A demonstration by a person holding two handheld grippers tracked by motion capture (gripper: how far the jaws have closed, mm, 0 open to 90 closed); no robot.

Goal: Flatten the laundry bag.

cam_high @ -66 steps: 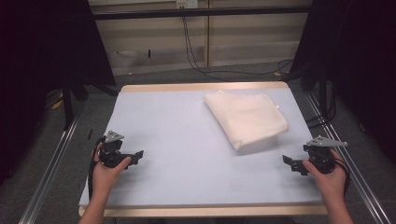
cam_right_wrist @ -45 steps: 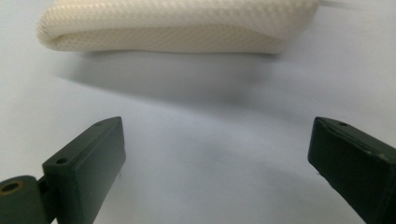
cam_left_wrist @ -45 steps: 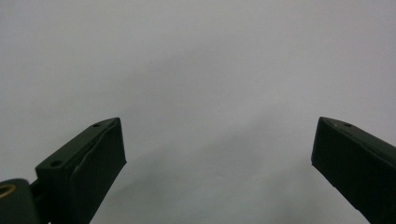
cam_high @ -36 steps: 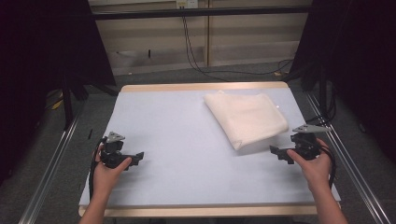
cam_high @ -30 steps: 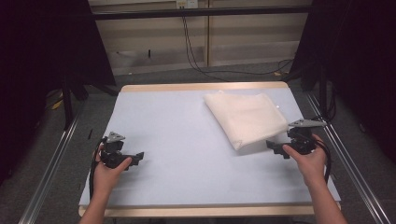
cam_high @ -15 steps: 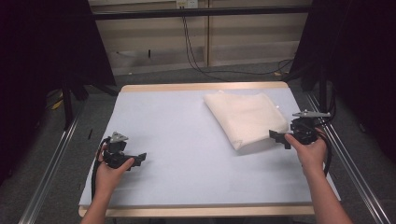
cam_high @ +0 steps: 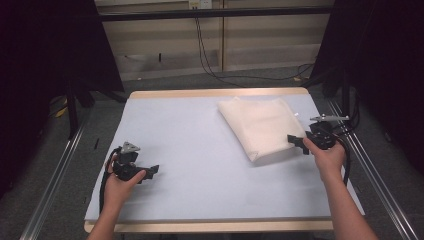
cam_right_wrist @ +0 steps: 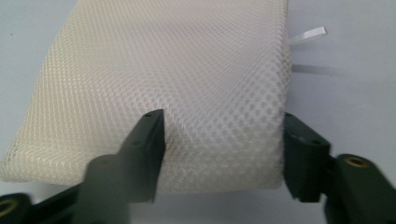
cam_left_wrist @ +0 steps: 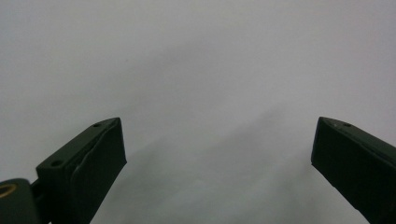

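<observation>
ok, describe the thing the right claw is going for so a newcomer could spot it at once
On the pale blue table, look to the far right quarter. There lies a folded cream mesh cloth, its near right edge between the jaws of the right claw. It is the sole cloth there, honeycomb-netted, with a small white tag at one side.

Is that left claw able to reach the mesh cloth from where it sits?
Probably yes: bare table lies between the left claw and the mesh cloth, nothing blocking, though the right claw already straddles the cloth's near edge.
</observation>
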